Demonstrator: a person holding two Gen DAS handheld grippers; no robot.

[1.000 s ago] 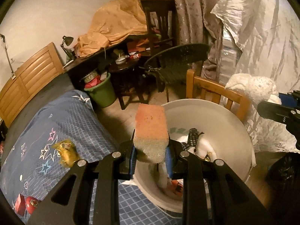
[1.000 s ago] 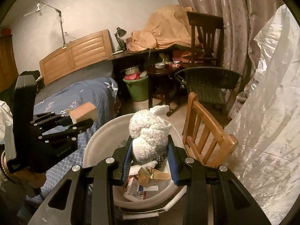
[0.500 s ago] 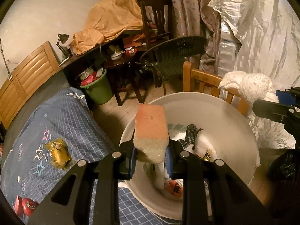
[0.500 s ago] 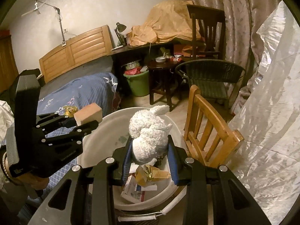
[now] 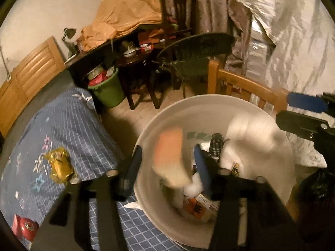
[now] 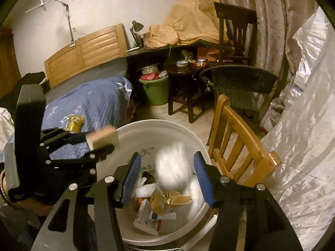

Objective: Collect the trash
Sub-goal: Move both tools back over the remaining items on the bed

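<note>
A white bucket (image 5: 167, 129) (image 6: 129, 133) holding paper and wrappers stands by the bed. My left gripper (image 5: 167, 163) is open above it, and an orange sponge (image 5: 169, 156) is blurred, loose between the jaws over the bucket; it also shows in the right wrist view (image 6: 103, 139). My right gripper (image 6: 165, 173) is open over the bucket, and a fluffy white wad (image 6: 172, 167) is blurred between its jaws, touching neither pad. The wad shows blurred in the left wrist view (image 5: 251, 133).
A yellow wrapper (image 5: 59, 165) and a red object (image 5: 25, 228) lie on the blue checked bedspread (image 5: 69, 125). A wooden chair (image 6: 236, 144) stands right of the bucket, a wicker chair (image 6: 240, 85), dark table (image 6: 184, 73) and green bin (image 6: 157, 90) behind. Plastic sheeting (image 6: 303, 125) hangs right.
Both grippers have opened. The sponge and the white wad, held tight before, are now loose and blurred, dropping toward the bucket.
</note>
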